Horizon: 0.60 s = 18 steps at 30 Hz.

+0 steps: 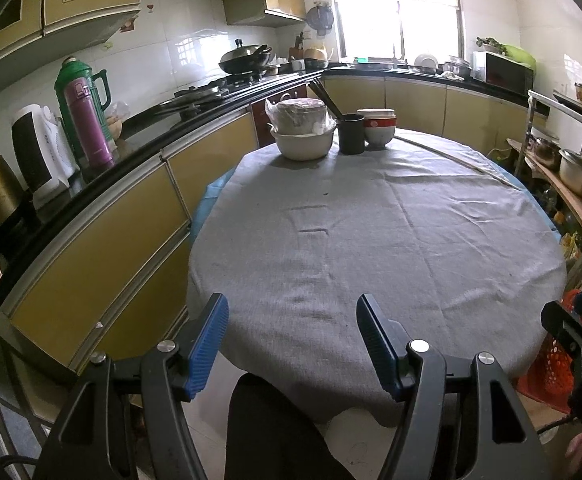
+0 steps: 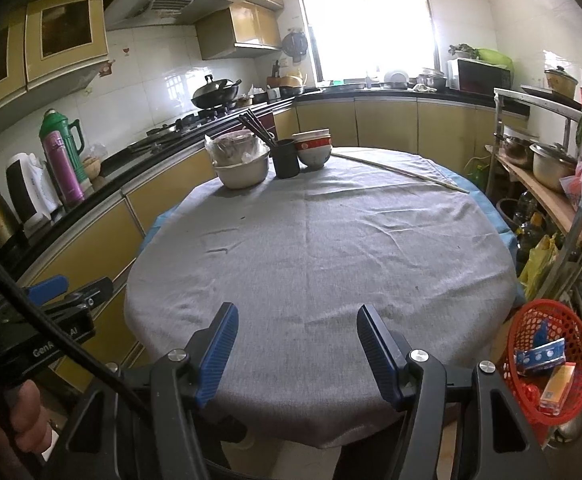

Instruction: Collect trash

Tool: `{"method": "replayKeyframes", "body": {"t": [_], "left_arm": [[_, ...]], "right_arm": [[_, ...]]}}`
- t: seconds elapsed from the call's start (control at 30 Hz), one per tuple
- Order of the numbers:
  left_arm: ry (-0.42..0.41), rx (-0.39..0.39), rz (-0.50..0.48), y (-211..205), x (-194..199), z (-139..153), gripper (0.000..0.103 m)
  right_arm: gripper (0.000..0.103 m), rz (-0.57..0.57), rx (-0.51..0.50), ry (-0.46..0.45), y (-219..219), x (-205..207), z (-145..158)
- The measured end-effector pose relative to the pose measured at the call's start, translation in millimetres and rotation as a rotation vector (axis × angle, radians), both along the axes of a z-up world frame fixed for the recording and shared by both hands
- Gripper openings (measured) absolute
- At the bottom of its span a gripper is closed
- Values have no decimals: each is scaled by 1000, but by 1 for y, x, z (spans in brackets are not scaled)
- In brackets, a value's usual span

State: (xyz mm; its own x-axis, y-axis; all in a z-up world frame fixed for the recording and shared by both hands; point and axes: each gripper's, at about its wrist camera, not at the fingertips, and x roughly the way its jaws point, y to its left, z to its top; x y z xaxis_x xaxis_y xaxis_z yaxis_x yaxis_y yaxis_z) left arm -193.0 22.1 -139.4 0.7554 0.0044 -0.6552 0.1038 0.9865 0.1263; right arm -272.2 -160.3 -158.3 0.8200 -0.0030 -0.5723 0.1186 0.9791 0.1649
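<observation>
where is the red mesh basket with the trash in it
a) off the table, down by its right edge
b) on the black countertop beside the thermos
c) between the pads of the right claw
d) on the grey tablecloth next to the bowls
a: in the right wrist view the red mesh basket sits below and beside the right edge of the table, holding small cartons, clear of the right claw.

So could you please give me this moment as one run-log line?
left gripper: open, empty | right gripper: open, empty | red mesh plastic basket: holds packets, beside grey-clothed round table
</observation>
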Motion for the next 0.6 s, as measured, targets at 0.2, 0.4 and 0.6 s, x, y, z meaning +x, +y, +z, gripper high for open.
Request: {"method": "replayKeyframes", "body": {"t": [0.2, 0.4, 0.6], "left_arm": [[14, 6, -2, -3, 7, -3, 68], [41, 13, 1, -6, 24, -8, 68], [70, 22, -1, -15, 50, -15, 68]], "right_arm": [[66, -3, 7, 17, -3, 8, -3], [66, -13, 15, 38, -9, 24, -7], [66, -43, 38, 78, -27, 53, -17]]}}
